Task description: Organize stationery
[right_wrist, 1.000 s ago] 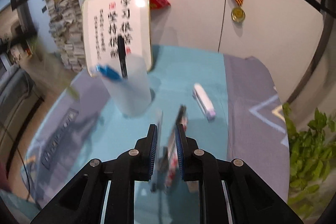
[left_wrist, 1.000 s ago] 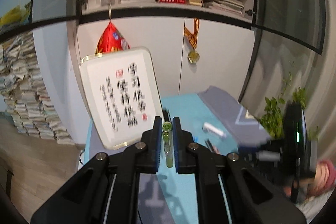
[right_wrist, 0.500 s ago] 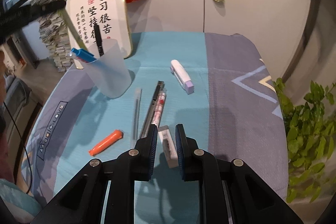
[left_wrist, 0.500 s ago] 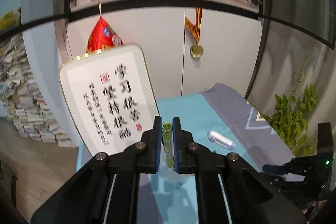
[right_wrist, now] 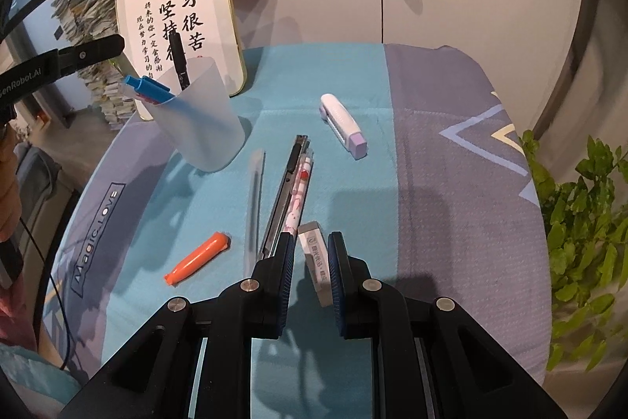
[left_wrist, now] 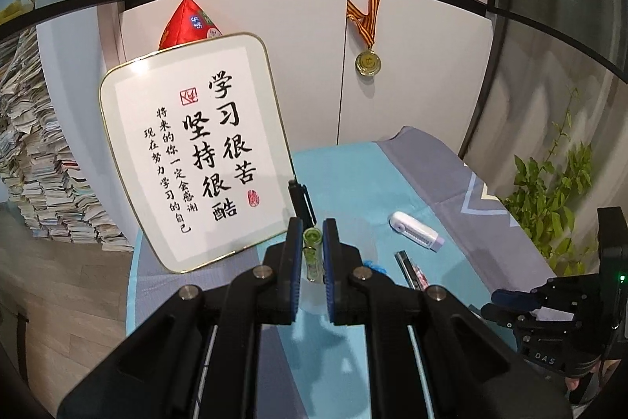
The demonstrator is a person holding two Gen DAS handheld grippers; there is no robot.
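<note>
Stationery lies scattered on the blue-and-grey cloth of the worktop (right_wrist: 451,183) ahead of my two claws. My left claw (left_wrist: 313,242) is clamped on a green pen (left_wrist: 313,254), which stands upright between the pads; just beyond its tips a black pen (left_wrist: 301,201) sticks up, and a calligraphy board (left_wrist: 196,160) leans behind that. My right claw (right_wrist: 310,254) is nearly closed and holds nothing; a white eraser (right_wrist: 316,262) lies on the cloth in the narrow gap under its fingers, whether touching them I cannot tell. Just ahead and left of that claw a utility knife (right_wrist: 288,191) and a patterned pink pen (right_wrist: 300,195) lie side by side, touching, with a clear pen (right_wrist: 253,199) beside them further left. An orange cap (right_wrist: 196,258) sits well off to the left. Further ahead on the left stands a translucent cup (right_wrist: 200,128), tilted in this view, holding the black pen and a blue pen (right_wrist: 147,89). Straight ahead, apart from the rest, lies a white-and-lilac correction tape (right_wrist: 343,126).
</note>
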